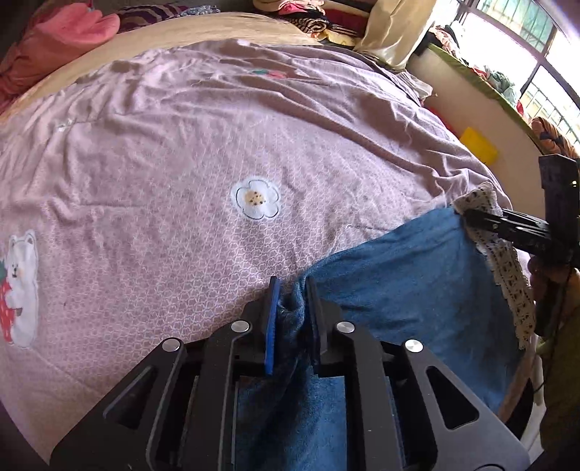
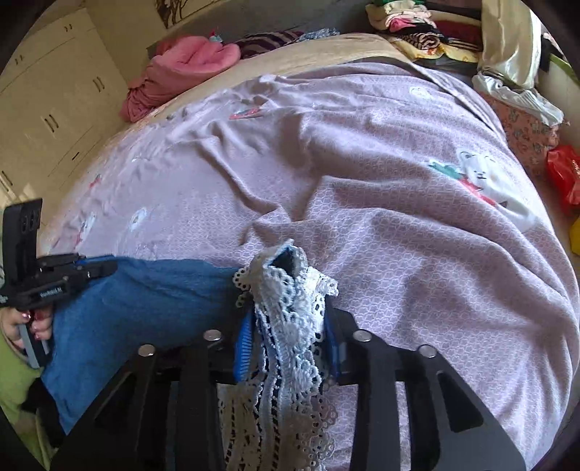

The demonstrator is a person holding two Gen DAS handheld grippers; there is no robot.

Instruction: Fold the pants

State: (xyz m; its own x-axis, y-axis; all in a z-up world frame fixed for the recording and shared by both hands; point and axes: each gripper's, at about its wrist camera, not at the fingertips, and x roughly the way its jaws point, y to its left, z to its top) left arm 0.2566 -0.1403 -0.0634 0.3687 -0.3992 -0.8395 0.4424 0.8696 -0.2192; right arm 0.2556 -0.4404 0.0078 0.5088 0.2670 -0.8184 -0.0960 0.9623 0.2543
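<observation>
Two claws, one pair of blue pants held over the bed

Both claws grip the blue pants [image 1: 406, 275] at the near edge of the bed, low in each frame. In the left wrist view, the left claw [image 1: 293, 311] sits at lower centre with its jaws drawn nearly together, a bunched fold of blue cloth pinched between the blue pads [image 1: 272, 319]. From there the pants stretch toward the right side of the frame, where the right claw [image 1: 471, 219] clamps their white lace trim [image 1: 507, 268].

In the right wrist view, the right claw [image 2: 290, 326] holds the lace trim [image 2: 290, 319] at lower centre, its jaws close around the gathered lace and blue hem. The pants [image 2: 145, 300] run leftward to the left claw [image 2: 105, 268] at the left edge, where a hand [image 2: 32, 324] with painted nails holds the handle.

Under the pants lies a wrinkled mauve bedsheet [image 1: 181, 163] printed with a white flower [image 1: 256, 198] and a bear [image 1: 21, 268]. Pink cloth [image 2: 188, 65] lies at the upper left, stacked clothes [image 2: 417, 29] at the upper right.
</observation>
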